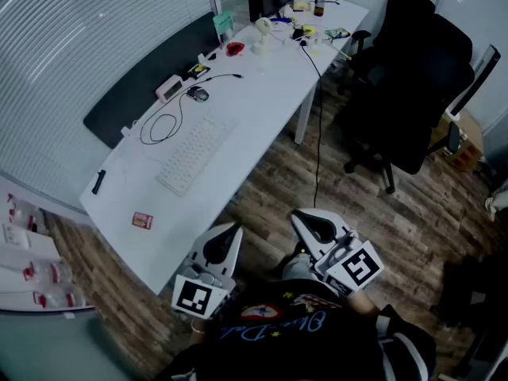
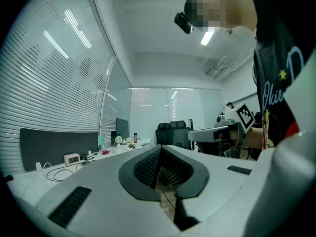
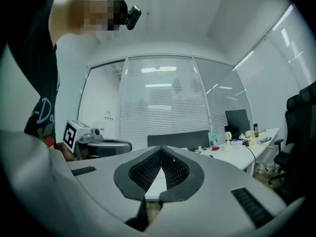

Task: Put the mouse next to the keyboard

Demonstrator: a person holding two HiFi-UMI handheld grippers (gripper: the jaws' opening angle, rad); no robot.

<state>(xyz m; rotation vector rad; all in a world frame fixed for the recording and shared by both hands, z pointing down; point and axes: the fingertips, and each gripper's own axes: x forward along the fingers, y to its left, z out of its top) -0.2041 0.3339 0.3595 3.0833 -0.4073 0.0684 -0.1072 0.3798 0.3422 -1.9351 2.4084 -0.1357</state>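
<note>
Both sets of fingers are closed on nothing: the left gripper (image 2: 159,150) shows its pads meeting at the tips, and the right gripper (image 3: 161,151) does the same. I'm holding both level in front of my body, off the near edge of the surface (image 1: 266,94). The mouse (image 1: 198,94) lies ahead and to the left, well apart from either gripper, past the far end of the keyboard (image 1: 193,154), close to it but not touching. The keyboard's long axis runs diagonally away from me. I judge the left gripper the nearer one. The small red card (image 1: 142,221) carries no print I can read.
</note>
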